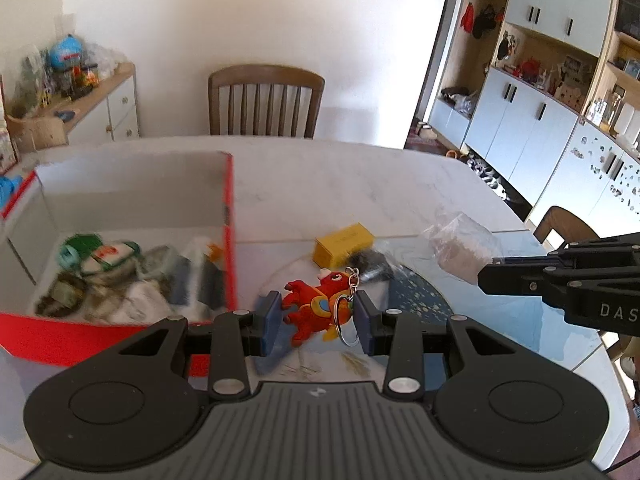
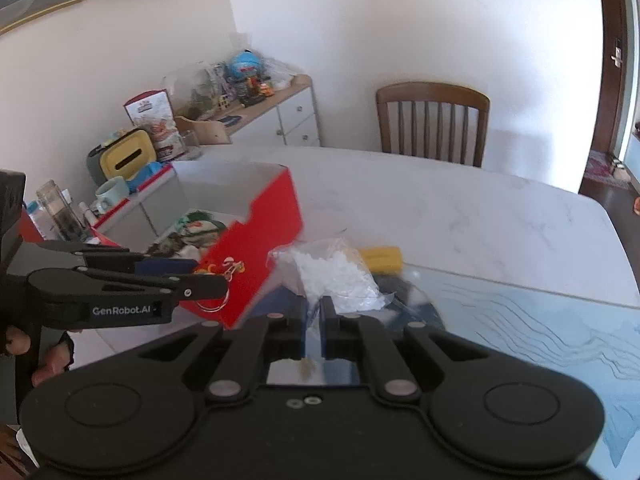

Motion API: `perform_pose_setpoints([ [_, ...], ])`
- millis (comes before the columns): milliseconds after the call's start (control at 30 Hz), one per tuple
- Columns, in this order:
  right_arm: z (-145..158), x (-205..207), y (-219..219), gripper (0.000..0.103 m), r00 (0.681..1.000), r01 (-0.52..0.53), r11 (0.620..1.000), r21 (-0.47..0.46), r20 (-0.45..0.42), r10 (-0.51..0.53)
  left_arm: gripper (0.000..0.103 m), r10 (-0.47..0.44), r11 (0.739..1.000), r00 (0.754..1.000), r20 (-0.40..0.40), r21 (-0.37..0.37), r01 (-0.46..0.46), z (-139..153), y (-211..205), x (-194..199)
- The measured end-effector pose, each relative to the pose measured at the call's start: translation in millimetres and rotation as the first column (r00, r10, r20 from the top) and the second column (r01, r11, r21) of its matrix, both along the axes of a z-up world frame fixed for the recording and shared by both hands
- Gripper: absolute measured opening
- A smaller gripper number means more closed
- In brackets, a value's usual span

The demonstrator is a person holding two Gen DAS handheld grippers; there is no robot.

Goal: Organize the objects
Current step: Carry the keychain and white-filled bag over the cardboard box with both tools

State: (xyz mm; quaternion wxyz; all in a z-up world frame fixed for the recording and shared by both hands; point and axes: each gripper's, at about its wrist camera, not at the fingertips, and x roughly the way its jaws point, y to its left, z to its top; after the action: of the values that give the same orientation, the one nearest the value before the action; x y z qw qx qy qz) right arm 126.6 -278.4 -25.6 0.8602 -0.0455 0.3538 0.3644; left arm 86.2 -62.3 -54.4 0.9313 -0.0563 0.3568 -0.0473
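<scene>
task looks partway done imo. my left gripper (image 1: pixel 316 316) is pinching a red keychain toy (image 1: pixel 316 304), pads pressed on both sides of it, held up off the table (image 1: pixel 360 184) just beside the red box (image 1: pixel 230 240). my right gripper (image 2: pixel 314 320) is pressed together on the edge of a clear bag (image 2: pixel 336 276) of white bits, also lifted, a bit right of the box. neither one is in the box yet.

still left on the table: a yellow box (image 1: pixel 343 242) and smth dark next to it, can't tell what, too blurry.

containers: only the red box, open top, white inside. it already holds a pile of stuff on the floor of it: a green and white thing (image 1: pixel 108 254), some greyish crumpled bits, a dark item near the right wall. blurred, so can't name them for sure. plenty of room left in there, i'd say.
</scene>
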Motion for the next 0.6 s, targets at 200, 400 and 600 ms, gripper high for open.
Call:
perform_pose_setpoints([
  [200,13.4,-10.3,36.4,0.005,0.999,-0.038,0.999,0.011,0.016,0.038,0.038,0.011,1.000,1.000,0.018,0.004,-0.011,12.5,34.3,-6.5],
  [400,21.1,-15.7,77.8,0.005,0.996,-0.076,0.997,0.013,0.043,0.076,0.038,0.036,0.999,0.999,0.030,0.015,-0.036,20.2,75.5,-8.6],
  [600,19.9,-17.5,119.5,0.005,0.993,-0.103,0.995,-0.009,0.057,0.103,0.038,0.076,0.997,0.997,0.033,0.023,-0.077,22.7,118.1,-7.3],
])
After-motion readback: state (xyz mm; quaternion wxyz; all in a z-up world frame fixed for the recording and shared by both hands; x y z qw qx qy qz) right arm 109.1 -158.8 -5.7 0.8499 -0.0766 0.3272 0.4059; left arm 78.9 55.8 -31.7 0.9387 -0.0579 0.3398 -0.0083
